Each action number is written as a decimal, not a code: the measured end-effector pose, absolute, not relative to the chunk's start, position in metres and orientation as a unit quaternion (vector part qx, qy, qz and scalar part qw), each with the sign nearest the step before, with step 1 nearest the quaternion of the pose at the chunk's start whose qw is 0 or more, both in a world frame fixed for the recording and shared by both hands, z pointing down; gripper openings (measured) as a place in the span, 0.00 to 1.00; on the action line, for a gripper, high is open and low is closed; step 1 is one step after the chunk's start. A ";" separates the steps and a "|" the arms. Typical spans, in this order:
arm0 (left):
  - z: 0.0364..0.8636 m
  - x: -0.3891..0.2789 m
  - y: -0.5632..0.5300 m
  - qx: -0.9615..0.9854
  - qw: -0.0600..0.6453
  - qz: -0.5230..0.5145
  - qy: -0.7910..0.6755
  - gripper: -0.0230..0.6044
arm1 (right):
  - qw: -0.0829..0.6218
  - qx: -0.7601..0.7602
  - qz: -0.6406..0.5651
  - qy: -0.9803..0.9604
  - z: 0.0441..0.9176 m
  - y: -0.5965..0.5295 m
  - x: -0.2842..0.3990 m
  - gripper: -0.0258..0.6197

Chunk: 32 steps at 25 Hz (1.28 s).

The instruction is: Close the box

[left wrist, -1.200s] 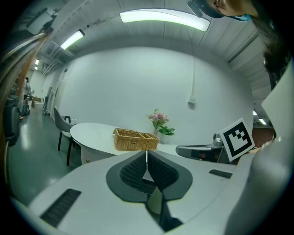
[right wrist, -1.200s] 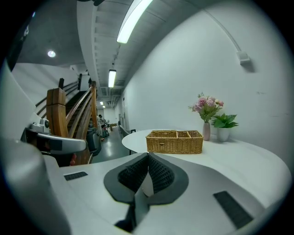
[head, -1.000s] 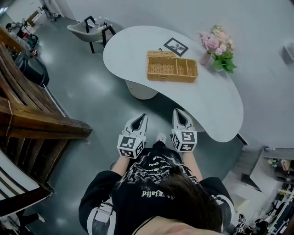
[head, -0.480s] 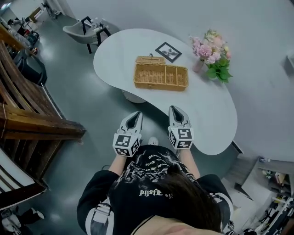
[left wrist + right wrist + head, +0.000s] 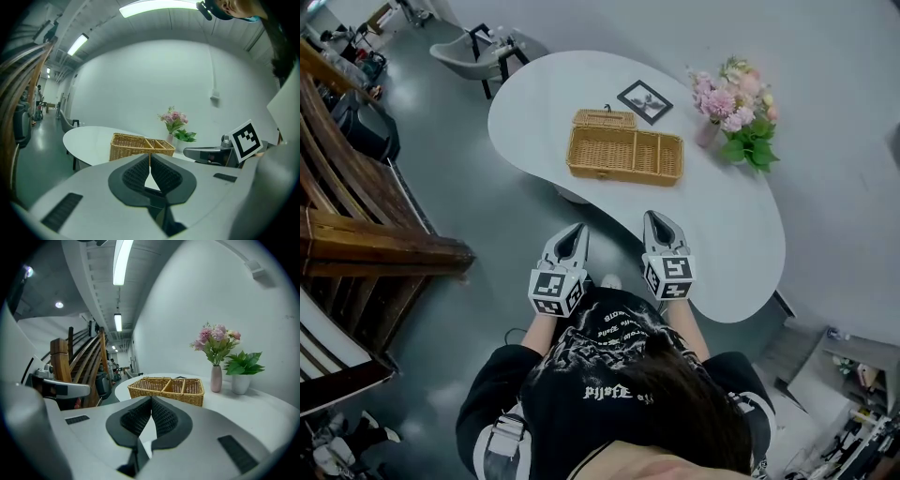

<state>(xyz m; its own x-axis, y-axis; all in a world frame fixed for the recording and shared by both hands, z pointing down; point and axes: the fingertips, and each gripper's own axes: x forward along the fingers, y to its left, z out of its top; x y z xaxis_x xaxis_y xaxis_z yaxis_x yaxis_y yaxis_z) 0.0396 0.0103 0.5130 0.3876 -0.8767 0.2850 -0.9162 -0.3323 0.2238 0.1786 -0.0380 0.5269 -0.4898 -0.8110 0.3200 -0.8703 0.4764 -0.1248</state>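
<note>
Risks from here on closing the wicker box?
1. The lid seems folded back on the wicker box's far side, so reaching across may shove the box.
2. The flower vase stands near the box's right end, and the right gripper could tip it.

One wicker box [image 5: 624, 150], one table [image 5: 712, 216], one vase [image 5: 215, 378]

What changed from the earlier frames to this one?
The left gripper and the right gripper have come closer to the table edge, toward the wicker box; it looms larger in both gripper views. Nothing was taken or released. Both jaws stay shut and empty; box still open, untouched.
</note>
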 end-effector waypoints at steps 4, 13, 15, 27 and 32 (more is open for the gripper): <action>0.513 0.033 0.004 0.812 0.177 0.055 -0.553 0.08 | 0.111 0.490 0.135 -0.854 0.525 -0.042 0.172 0.08; 0.511 0.011 -0.050 0.823 0.176 0.046 -0.539 0.08 | 0.114 0.513 0.128 -0.841 0.519 -0.082 0.162 0.08; 0.508 0.003 -0.067 0.826 0.175 0.045 -0.534 0.08 | 0.113 0.522 0.126 -0.836 0.514 -0.094 0.160 0.08; 0.511 -0.037 -0.160 0.843 0.182 0.042 -0.504 0.08 | 0.116 0.527 0.160 -0.826 0.515 -0.162 0.126 0.08; 0.516 -0.057 -0.200 0.853 0.188 0.044 -0.486 0.08 | 0.112 0.537 0.161 -0.820 0.505 -0.194 0.106 0.08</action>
